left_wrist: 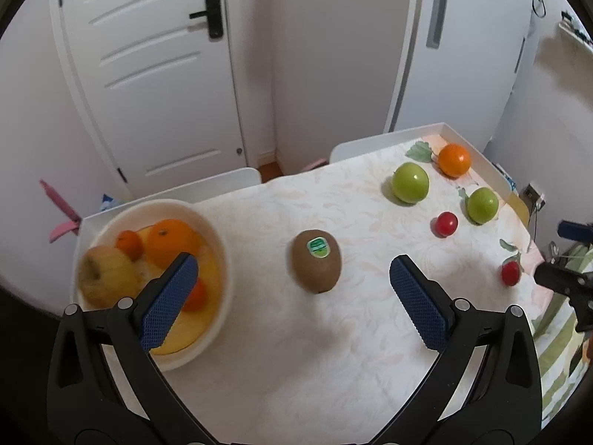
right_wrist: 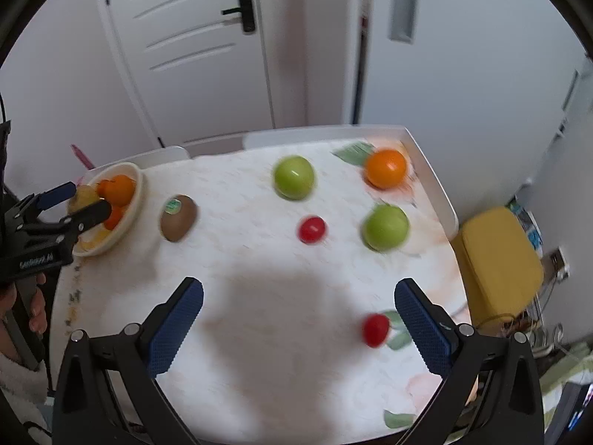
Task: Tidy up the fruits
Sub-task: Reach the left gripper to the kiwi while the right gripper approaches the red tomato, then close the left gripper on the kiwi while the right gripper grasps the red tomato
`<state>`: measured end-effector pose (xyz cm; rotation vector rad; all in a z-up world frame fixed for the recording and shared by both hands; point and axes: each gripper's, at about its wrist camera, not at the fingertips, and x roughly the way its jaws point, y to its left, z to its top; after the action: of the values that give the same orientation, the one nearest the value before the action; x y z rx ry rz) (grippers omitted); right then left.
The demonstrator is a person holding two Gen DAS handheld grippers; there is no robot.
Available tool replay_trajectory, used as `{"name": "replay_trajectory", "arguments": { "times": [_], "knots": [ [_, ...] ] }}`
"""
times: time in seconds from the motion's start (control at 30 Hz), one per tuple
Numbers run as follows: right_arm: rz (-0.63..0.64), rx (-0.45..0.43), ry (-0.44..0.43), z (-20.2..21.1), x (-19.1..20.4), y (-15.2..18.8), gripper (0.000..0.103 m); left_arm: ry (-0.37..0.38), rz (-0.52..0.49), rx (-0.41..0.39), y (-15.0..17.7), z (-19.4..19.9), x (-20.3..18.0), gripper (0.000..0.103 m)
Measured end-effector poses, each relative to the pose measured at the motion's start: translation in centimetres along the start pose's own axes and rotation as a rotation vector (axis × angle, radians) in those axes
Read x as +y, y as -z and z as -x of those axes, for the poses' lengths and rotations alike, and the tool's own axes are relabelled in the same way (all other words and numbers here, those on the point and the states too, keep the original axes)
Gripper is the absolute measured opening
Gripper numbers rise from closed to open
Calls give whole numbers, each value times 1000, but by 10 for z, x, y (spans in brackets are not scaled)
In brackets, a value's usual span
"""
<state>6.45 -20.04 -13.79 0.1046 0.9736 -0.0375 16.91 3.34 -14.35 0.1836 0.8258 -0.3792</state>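
Note:
A brown kiwi (left_wrist: 316, 261) (right_wrist: 178, 217) with a green sticker lies on the table, just beyond my open, empty left gripper (left_wrist: 292, 267). A white bowl (left_wrist: 218, 259) (right_wrist: 138, 189) at the left holds oranges and a yellowish apple (left_wrist: 105, 278). Two green apples (left_wrist: 410, 182) (left_wrist: 481, 204), an orange (left_wrist: 454, 159) and two small red fruits (left_wrist: 446, 223) (left_wrist: 510, 273) lie at the right. My right gripper (right_wrist: 298, 289) hovers open and empty over the near table, with one red fruit (right_wrist: 375, 329) beside its right finger. The left gripper (right_wrist: 79, 200) shows by the bowl in the right wrist view.
The table (left_wrist: 296, 333) carries a pale floral cloth and a raised white rim (right_wrist: 430, 170) at back and right. White chair backs (left_wrist: 222, 181) stand behind it, before a white door (left_wrist: 155, 74). A yellow stool (right_wrist: 496, 259) sits right of the table. A hand (right_wrist: 35, 311) holds the left tool.

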Motion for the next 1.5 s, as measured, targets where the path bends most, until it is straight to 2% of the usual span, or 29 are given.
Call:
{"name": "replay_trajectory", "arguments": {
  "times": [0.33, 0.43, 0.5, 0.63, 0.7, 0.83, 0.9, 0.93, 0.97, 1.0, 1.1, 1.27, 1.5],
  "knots": [
    [-99, 14, 43, -26, -44, 36, 103, -28, -31, 26, 12, -54, -21, 103],
    [-118, 16, 62, -34, -53, 44, 103, -37, -38, 42, 15, -70, -23, 97],
    [-133, 24, 68, -40, -58, 48, 103, -39, -46, 54, 17, -80, -24, 88],
    [-144, 46, 82, -49, -63, 55, 102, -50, -75, 71, 20, -97, -32, 84],
    [-141, 58, 87, -54, -65, 57, 98, -51, -79, 77, 21, -101, -33, 79],
    [-144, 71, 87, -61, -69, 60, 97, -58, -74, 90, 22, -106, -33, 74],
    [-143, 80, 85, -62, -69, 61, 90, -60, -71, 96, 22, -107, -32, 70],
    [-142, 84, 84, -63, -70, 61, 89, -63, -71, 98, 23, -108, -32, 67],
    [-140, 87, 84, -64, -69, 61, 86, -65, -71, 101, 23, -108, -31, 58],
    [-137, 89, 83, -64, -69, 61, 84, -69, -70, 107, 23, -110, -31, 56],
    [-131, 96, 80, -65, -69, 62, 78, -67, -60, 113, 23, -111, -29, 53],
    [-129, 97, 84, -66, -70, 64, 75, -73, -63, 113, 24, -109, -31, 52],
    [-126, 103, 80, -68, -71, 64, 62, -73, -59, 119, 28, -103, -31, 51]
  ]
}}
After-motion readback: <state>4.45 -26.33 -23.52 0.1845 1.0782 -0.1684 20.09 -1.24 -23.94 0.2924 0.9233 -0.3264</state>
